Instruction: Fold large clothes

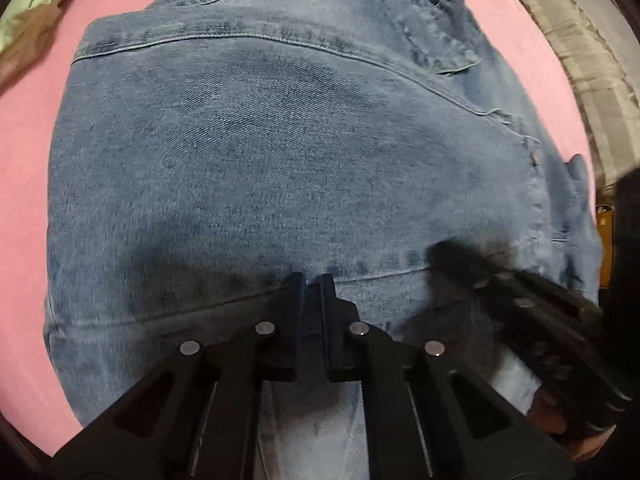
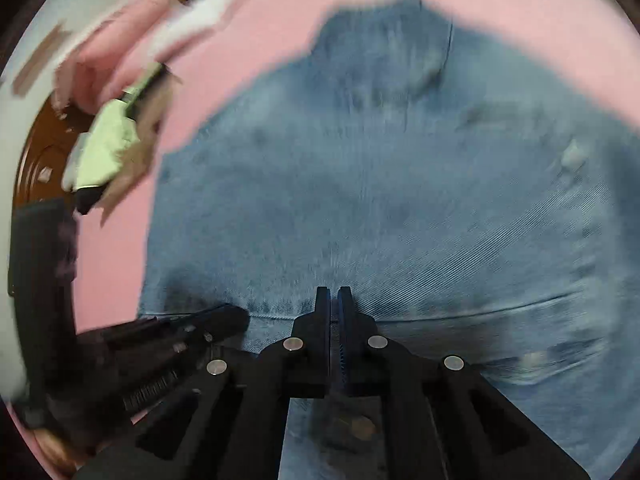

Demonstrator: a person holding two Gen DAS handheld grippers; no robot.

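Jeans [image 1: 280,152] lay spread on the pink bedsheet [image 1: 48,112], partly folded, waistband and belt loops toward the far right. My left gripper [image 1: 311,280] sat nearly closed, seemingly pinching a denim fold at the near hem; my right gripper [image 2: 333,292] was pressed together on the same edge, just beside it. Denim looked thick, twilled, faded, with raised double seams. I judged it heavy, stiffish and not slippery; best taken at seams or doubled edges. Right view was blurred. Some green cloth [image 1: 24,12] lay at the sheet's far corner.
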